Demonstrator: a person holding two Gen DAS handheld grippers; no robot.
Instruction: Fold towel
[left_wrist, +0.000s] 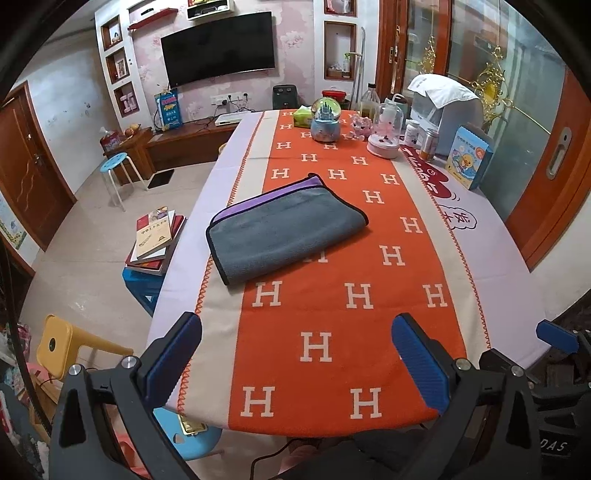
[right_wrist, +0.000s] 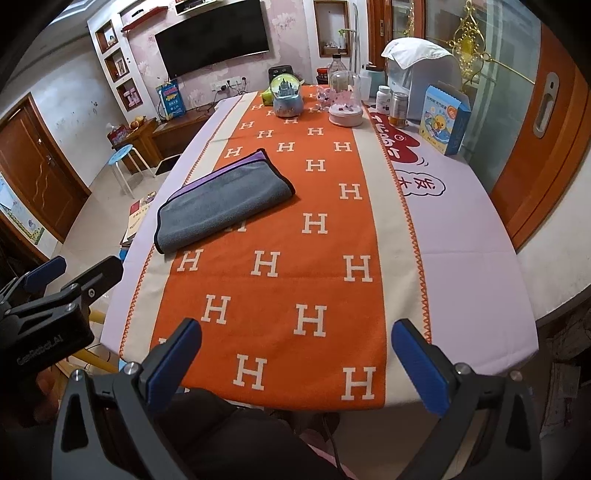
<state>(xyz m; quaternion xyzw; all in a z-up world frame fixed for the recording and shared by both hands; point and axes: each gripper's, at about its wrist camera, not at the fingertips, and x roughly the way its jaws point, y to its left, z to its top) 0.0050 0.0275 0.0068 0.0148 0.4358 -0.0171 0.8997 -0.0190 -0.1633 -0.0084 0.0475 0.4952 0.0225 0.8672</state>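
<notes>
A grey towel (left_wrist: 284, 229) with a purple inner side and black trim lies folded flat on the orange H-patterned table runner (left_wrist: 332, 314). It also shows in the right wrist view (right_wrist: 221, 201), left of centre. My left gripper (left_wrist: 295, 358) is open and empty, held over the table's near edge, well short of the towel. My right gripper (right_wrist: 295, 363) is open and empty, also at the near edge. The left gripper (right_wrist: 70, 273) shows at the left of the right wrist view, and one right fingertip (left_wrist: 556, 334) shows at the right of the left wrist view.
At the table's far end stand a snow globe (left_wrist: 325, 122), a glass dome (left_wrist: 386, 136), bottles, a blue box (left_wrist: 469, 158) and a water dispenser (left_wrist: 443, 110). A book stack (left_wrist: 155, 240) and stools (left_wrist: 116, 173) are on the floor to the left.
</notes>
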